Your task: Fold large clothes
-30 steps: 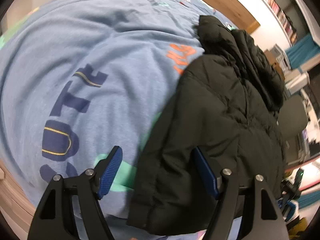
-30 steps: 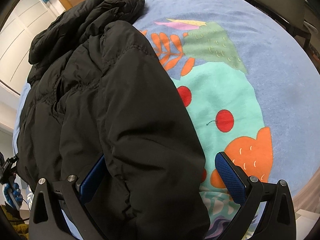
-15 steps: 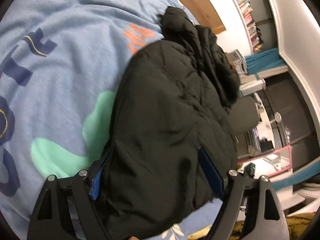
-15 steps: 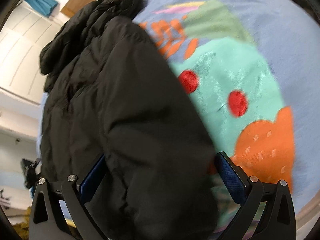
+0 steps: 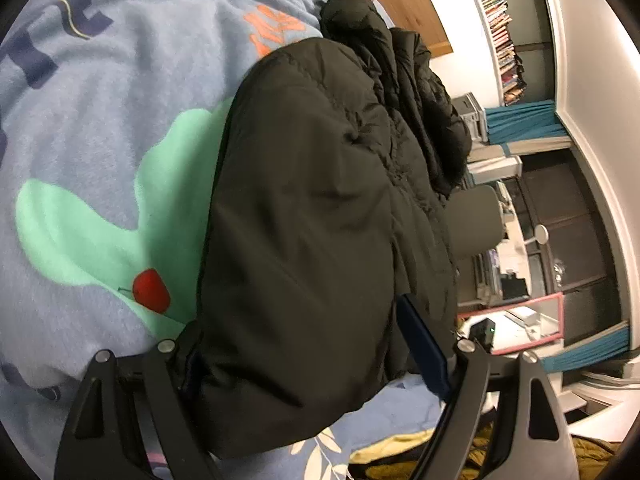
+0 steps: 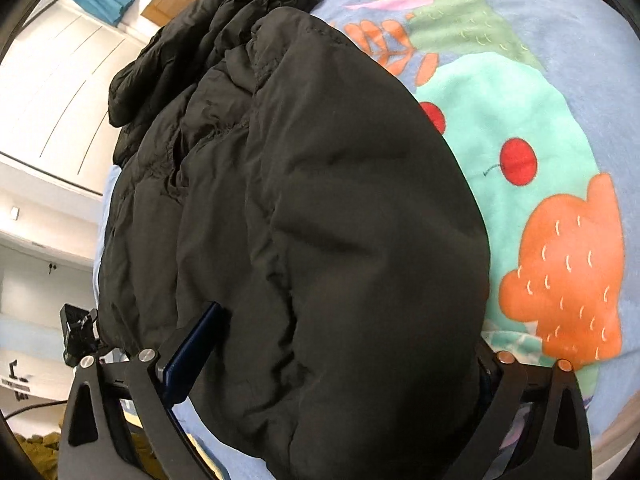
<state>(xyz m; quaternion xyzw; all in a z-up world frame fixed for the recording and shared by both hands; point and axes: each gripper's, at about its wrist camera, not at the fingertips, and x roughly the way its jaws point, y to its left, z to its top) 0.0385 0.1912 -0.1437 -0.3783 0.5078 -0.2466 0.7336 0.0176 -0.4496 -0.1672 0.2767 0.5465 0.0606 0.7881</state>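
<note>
Black padded jacket (image 5: 312,208) lies on a bed w/ a blue printed blanket (image 5: 100,128) — green patch, red cherries, orange shapes. Looks already folded lengthwise: sides seem tucked in, so it reads as a long narrow bundle rather than a spread coat, tho the underside is hidden. Long axis runs straight away from both cameras; the bunched, rumpled end, prob. hood or collar, points to the far side toward the wooden headboard (image 5: 404,4), and the smooth rounded hem end sits nearest the tongs. In the right wrist view the jacket (image 6: 320,220) fills the middle, blanket (image 6: 520,128) bare beside it on the right. Left tongs (image 5: 316,344) stand wide apart, straddling the near end — the blue pad of one finger (image 5: 422,346) lies against the jacket's side, the other is mostly buried under cloth. Right tongs (image 6: 340,356) likewise spread wide around the same end, one blue pad (image 6: 192,354) showing at the left flank, the other hidden behind fabric. Neither pair looks clamped; cloth just bulges between them. Judged left to do: the crosswise fold, near end carried over toward the far end, then a tidy-up. About halfway, at a guess.
</note>
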